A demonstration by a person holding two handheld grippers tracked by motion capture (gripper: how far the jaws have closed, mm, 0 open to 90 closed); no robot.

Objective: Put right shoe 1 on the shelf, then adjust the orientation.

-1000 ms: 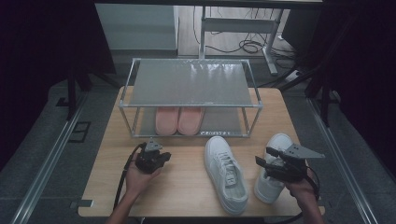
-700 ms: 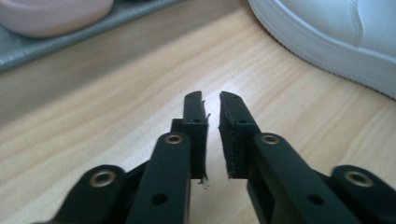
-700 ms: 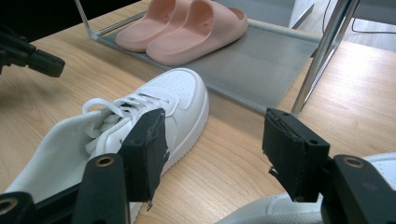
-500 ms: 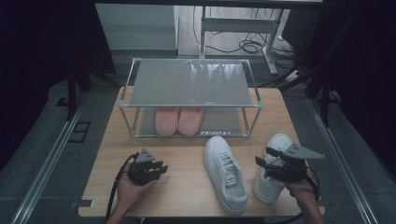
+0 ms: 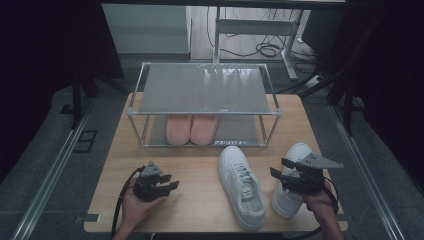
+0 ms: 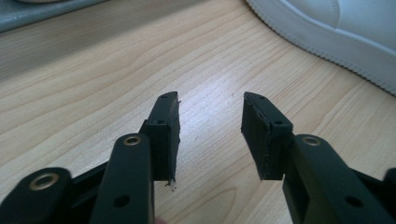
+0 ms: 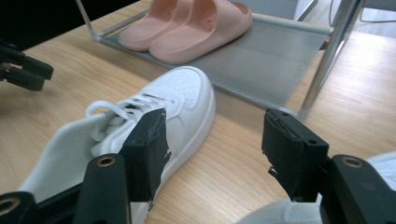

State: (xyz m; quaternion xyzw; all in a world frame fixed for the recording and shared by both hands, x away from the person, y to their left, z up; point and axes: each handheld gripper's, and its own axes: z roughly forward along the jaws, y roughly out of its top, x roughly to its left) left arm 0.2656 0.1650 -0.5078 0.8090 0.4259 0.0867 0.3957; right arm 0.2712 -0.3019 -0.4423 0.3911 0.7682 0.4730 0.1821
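Note:
Two white sneakers lie on the wooden table [image 5: 200,165]. One sneaker [image 5: 242,187] is at the middle and the other [image 5: 296,152] is to its right, partly under my right hand. My left gripper [image 5: 172,185] rests low at the near left, pointing right toward the middle sneaker [image 6: 336,28]. Its jaws [image 6: 210,126] have just been opening and hold nothing. My right gripper [image 5: 277,167] hovers open over the right sneaker, with its jaws [image 7: 212,144] empty. Beyond those jaws lies the middle sneaker [image 7: 159,107].
A metal two-tier rack [image 5: 205,87] stands at the back of the table. A pair of pink slippers [image 5: 191,129] sits on its lower shelf [image 7: 271,60]. A rack post [image 7: 329,56] rises near the right gripper. Bare wood lies between the left gripper and the sneakers.
My left hand has drawn back toward the near edge, and its jaws have gone from shut to wide apart. The right hand and both sneakers have stayed put.

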